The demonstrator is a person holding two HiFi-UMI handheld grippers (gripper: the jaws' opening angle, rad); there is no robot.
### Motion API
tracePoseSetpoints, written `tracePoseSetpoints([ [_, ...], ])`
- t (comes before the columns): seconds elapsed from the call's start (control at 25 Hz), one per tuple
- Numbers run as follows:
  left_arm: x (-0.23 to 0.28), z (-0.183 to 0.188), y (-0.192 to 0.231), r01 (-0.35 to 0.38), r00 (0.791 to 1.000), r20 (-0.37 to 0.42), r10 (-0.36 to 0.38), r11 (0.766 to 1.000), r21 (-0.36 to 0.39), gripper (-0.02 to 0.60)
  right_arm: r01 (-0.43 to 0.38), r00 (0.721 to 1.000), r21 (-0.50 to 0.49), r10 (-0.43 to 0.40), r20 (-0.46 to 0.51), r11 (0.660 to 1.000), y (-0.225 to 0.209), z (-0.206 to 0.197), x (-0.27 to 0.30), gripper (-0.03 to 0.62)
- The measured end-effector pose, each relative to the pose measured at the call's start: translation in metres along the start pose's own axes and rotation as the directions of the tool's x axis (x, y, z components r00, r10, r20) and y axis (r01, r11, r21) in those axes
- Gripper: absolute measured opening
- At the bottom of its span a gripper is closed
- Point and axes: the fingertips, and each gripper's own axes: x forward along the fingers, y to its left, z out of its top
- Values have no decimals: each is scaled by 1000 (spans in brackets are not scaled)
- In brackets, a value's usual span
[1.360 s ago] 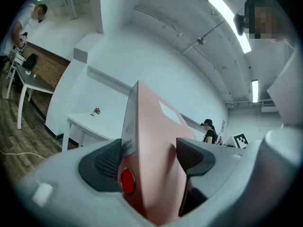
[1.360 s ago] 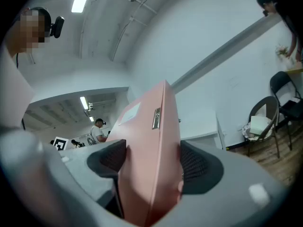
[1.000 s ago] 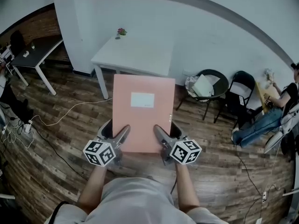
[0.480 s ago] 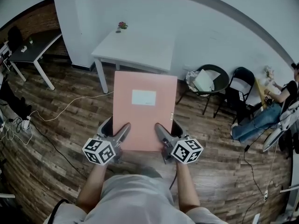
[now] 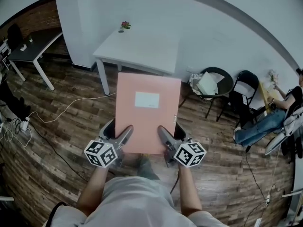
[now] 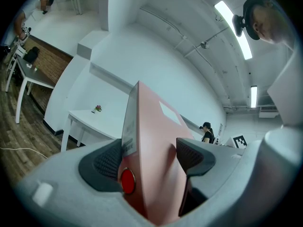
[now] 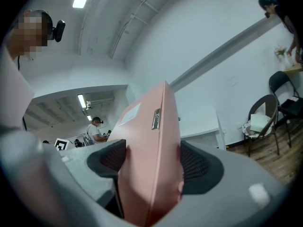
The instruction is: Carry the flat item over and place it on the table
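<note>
A flat pink folder (image 5: 147, 111) with a white label is held level in front of me, above the wooden floor. My left gripper (image 5: 124, 135) is shut on its near left edge, and my right gripper (image 5: 163, 135) is shut on its near right edge. In the left gripper view the folder (image 6: 152, 164) stands edge-on between the dark pads (image 6: 108, 163). In the right gripper view the folder (image 7: 147, 159) fills the gap between the pads (image 7: 195, 167). The white table (image 5: 137, 51) stands ahead, beyond the folder's far edge.
A small potted flower (image 5: 124, 26) sits at the table's far left corner. Two black chairs (image 5: 214, 85) stand to the right by the wall, one holding papers. A dark desk (image 5: 29, 48) is at the left. A seated person (image 5: 270, 117) is at the far right. Cables (image 5: 57, 122) lie on the floor.
The table and the room have shifted slightly nearer and lower in the head view as I carry the folder forward. Both grippers keep the same hold.
</note>
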Motion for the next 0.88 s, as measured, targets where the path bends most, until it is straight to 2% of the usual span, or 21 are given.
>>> tracePoseSetpoints([
  [0.4,74,9,46,-22,999,-35,22,1000,-6,349,-5,1000,39,6,-18,999,-55,15,70,353],
  [0.64,141,19,82,-40,998,-49,39,999,-11,348,-15,999,59,17,-32,998,-104,34,129,354],
  [0.88,219,36,106,-63,997,-46,62,998,-11,348,-35,998,66,38,-43,997,-160,70,185,353],
])
